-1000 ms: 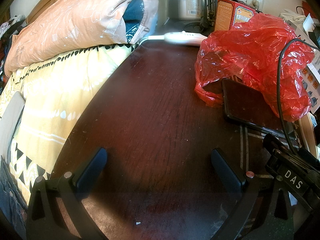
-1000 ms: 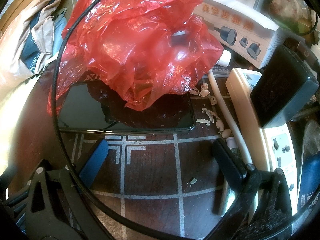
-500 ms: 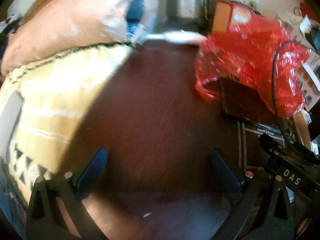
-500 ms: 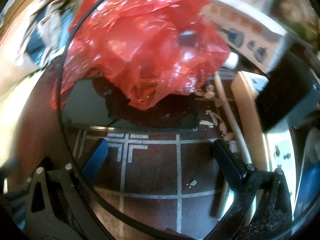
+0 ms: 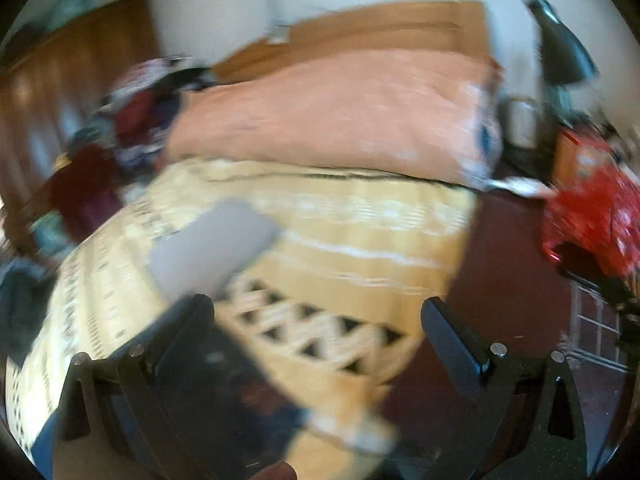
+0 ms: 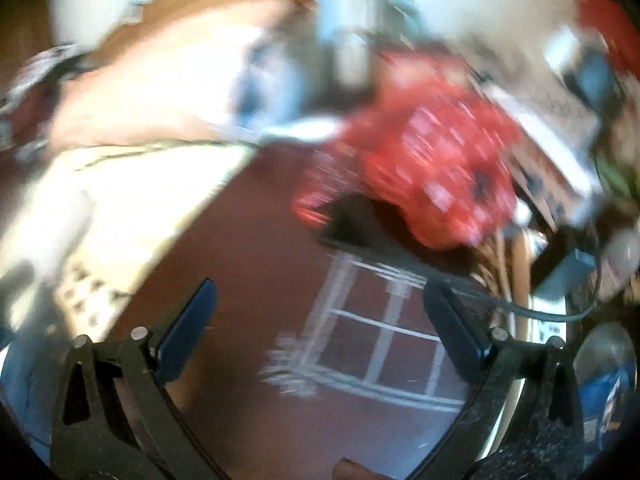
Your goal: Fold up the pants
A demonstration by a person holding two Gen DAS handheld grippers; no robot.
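Observation:
Both views are motion-blurred. In the left wrist view my left gripper (image 5: 316, 320) is open and empty, above the edge of a bed with a yellow patterned blanket (image 5: 360, 248). Dark blue fabric (image 5: 232, 400) lies under its left finger; I cannot tell whether it is the pants. A grey oblong thing (image 5: 212, 248) rests on the blanket just beyond. In the right wrist view my right gripper (image 6: 320, 300) is also open and empty, above a dark wooden table (image 6: 256, 264) with white lines. Blue denim (image 6: 20, 380) shows at the lower left edge.
An orange pillow (image 5: 340, 112) lies at the head of the bed, with a heap of clothes (image 5: 132, 120) to its left. A red plastic bag (image 6: 432, 172), a dark phone (image 6: 360, 232), boxes and cables crowd the right side of the table.
Both grippers have lifted and swung left, away from the table. The left view now faces the bed instead of the tabletop. The red bag has receded in the right view. Both jaws stayed open.

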